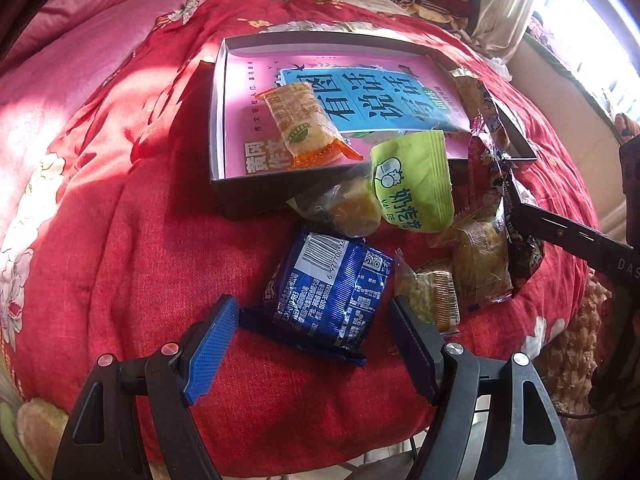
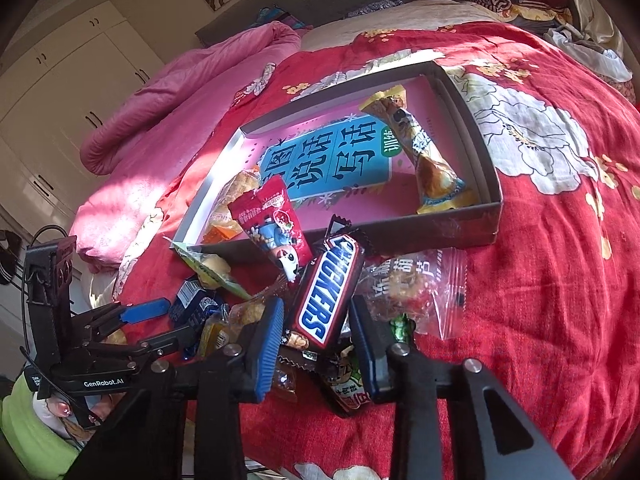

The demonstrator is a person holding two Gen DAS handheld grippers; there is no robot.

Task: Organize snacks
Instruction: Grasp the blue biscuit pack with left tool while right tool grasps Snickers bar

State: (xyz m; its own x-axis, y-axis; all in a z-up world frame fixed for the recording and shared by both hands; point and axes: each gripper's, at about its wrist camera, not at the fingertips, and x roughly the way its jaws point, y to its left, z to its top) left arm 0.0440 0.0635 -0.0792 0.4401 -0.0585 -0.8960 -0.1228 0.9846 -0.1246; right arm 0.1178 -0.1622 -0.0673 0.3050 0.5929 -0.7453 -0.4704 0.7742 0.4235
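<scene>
The right tongs point(image 2: 316, 332) point steeply down over the heap of snacks on the red flowered quilt point(image 2: 552, 280) of the bed. Their blue ribbed pads are clamped on the brown Snickers bar point(image 2: 328, 288), which stands tilted between them. The left tongs point(image 1: 312, 336) also tilt down, jaws apart, straddling the dark blue foil packet with a barcode point(image 1: 328, 288) without pressing on it. That packet lies flat on the quilt near the front edge of the bed.

The shallow grey cardboard box point(image 2: 486, 152) sits on the quilt just beyond the heap. A pink and blue printed booklet point(image 2: 328, 160) lines its bottom. On it lie an orange-ended clear packet holding a pale cake point(image 1: 308, 124) and a long yellow-brown twisted wrapper point(image 2: 420, 148). A red pouch with a cartoon figure point(image 2: 276, 224) leans over the box's near wall. A green pouch point(image 1: 416, 188) rests just outside that wall.
</scene>
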